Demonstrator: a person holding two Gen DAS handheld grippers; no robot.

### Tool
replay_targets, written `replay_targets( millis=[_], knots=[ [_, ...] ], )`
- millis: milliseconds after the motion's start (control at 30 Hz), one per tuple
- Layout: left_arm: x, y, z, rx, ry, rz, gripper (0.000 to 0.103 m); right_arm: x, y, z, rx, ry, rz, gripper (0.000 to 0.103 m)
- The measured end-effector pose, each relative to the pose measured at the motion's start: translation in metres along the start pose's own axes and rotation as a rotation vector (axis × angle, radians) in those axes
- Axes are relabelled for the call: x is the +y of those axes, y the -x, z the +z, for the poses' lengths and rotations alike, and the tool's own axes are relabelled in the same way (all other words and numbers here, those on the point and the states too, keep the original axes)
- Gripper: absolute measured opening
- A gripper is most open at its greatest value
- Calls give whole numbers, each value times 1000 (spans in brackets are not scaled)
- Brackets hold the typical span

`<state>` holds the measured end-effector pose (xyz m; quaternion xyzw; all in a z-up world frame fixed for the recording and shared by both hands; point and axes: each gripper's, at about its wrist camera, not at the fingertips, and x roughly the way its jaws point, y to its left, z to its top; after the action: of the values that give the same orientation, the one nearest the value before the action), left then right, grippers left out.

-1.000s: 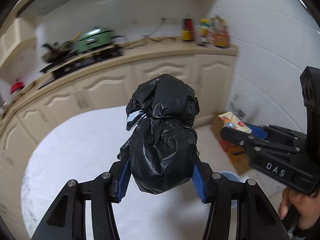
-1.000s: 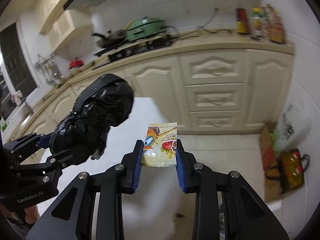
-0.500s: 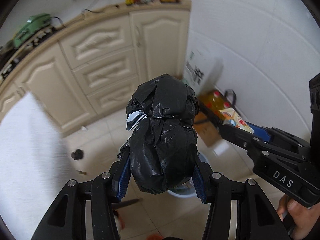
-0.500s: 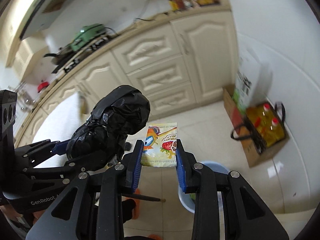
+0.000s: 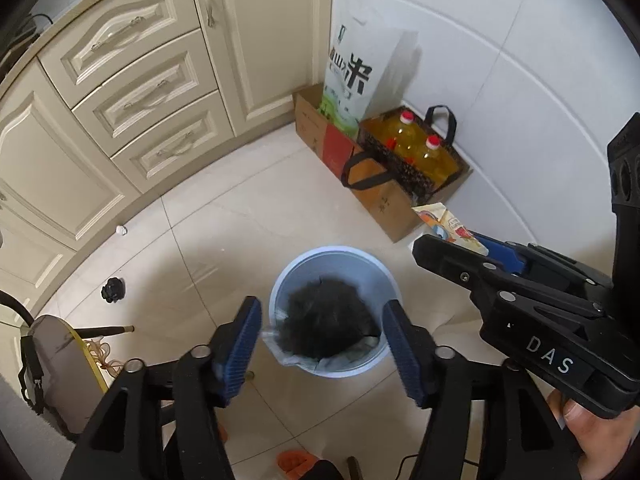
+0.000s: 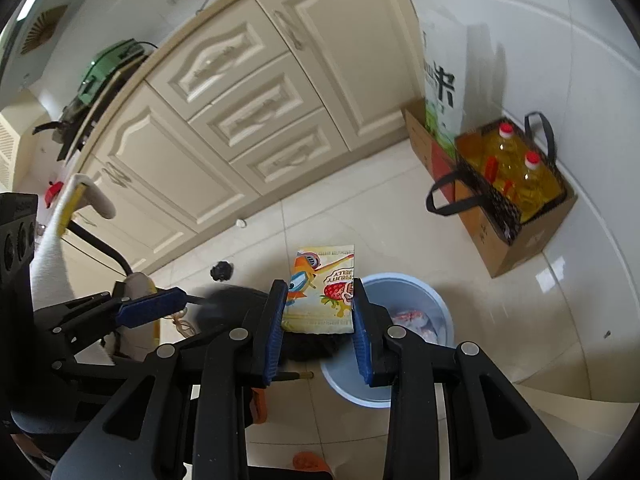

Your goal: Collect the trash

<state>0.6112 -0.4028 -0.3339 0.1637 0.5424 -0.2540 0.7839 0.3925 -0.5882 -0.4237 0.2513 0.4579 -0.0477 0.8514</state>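
Bin (image 5: 280, 280), round, pale blue plastic with a thin clear liner, stands on glossy cream floor tiles (image 5: 224, 224) directly below the left gripper (image 5: 322, 346). That gripper points steeply down; its jaws are opening, and its ribbed blue pads (image 5: 240, 344) touch nothing. Black bag (image 5: 326, 326), crumpled film and blurred, sits in the bin mouth, seen in the gap between the pads and clear of both. From the right wrist view the same bag (image 6: 224, 300) shows as a dark smear beyond the left gripper's pad.

Right gripper (image 6: 318, 312) is set narrow and clamps a flat, glossy jelly packet (image 6: 322, 288) by its two side edges; the packet stands upright between the pads, printed with a strawberry and a cartoon figure. Below and to the right of its fingers lies the bin (image 6: 436, 312), holding pale crumpled waste. In the left wrist view the packet (image 5: 440, 220) projects past the right gripper's tip, to the right of the bin rim.

Beyond both tools: cream panelled cabinets (image 5: 132, 92), a cardboard box (image 5: 384, 200) holding a patterned bag with two oil bottles (image 5: 424, 152), and a white sack (image 5: 352, 76) against the tiled wall.
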Motion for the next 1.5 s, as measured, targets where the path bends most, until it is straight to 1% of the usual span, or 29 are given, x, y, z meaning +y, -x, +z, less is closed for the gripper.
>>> replay_targets(
  millis=[67,133,267,367,467,567,700,733,767,800,833,900,967,1000,1033,1067,1100,1200,1267,1300,1333,1400,1467,1500],
  knots=[
    [-2,-8,2,6,-7,8,64,-5,-5,-1,8,-9,-2,30],
    [-4,-16,1,7,-5,32,66,-8,-10,-3,15,-14,-3,30],
    [-2,-24,-2,5,32,64,72,-10,-18,-7,31,-19,-7,30],
    [0,-27,-2,8,56,84,72,-11,-23,-9,40,-22,-11,31],
    [-1,-24,-4,0,74,109,72,-10,-27,-10,48,-24,-17,31],
    [-1,-19,-7,-1,86,115,72,-7,-30,-9,49,-24,-21,31],
    [-4,-11,-11,-19,89,130,73,-4,-31,-7,45,-26,-31,34],
    [-3,-6,-13,-22,89,131,73,-3,-31,-6,51,-31,-28,36],
    [-5,-3,-15,-28,89,133,75,-1,-29,-6,50,-29,-30,37],
    [-5,2,-17,-31,91,135,79,1,-27,-6,47,-24,-34,39],
    [-4,8,-19,-35,96,136,80,4,-24,-6,45,-19,-37,41],
    [-5,20,-24,-54,101,133,80,9,-17,-5,40,-15,-41,41],
    [-7,35,-31,-71,101,141,81,17,-4,-6,30,-3,-56,44],
    [-7,43,-35,-80,101,141,81,21,1,-6,28,2,-65,56],
    [-7,54,-41,-94,101,141,81,26,10,-8,27,10,-79,73],
    [-8,65,-46,-112,102,145,81,31,18,-11,20,16,-85,80],
    [-8,81,-55,-138,106,145,81,38,30,-14,3,27,-89,84],
    [-7,125,-83,-218,122,155,88,61,66,-23,-33,64,-98,84],
    [-6,162,-109,-286,126,173,89,75,87,-30,-58,86,-103,87],
    [-8,175,-121,-311,126,181,90,85,101,-34,-76,100,-109,91],
    [-8,194,-135,-344,126,187,91,95,114,-39,-96,113,-116,94],
    [-10,229,-166,-407,131,210,97,117,144,-50,-143,143,-126,97],
    [-10,267,-201,-480,137,237,101,142,175,-63,-196,179,-131,101],
    [-11,280,-217,-504,137,246,102,153,187,-69,-217,193,-131,103]
  ],
)
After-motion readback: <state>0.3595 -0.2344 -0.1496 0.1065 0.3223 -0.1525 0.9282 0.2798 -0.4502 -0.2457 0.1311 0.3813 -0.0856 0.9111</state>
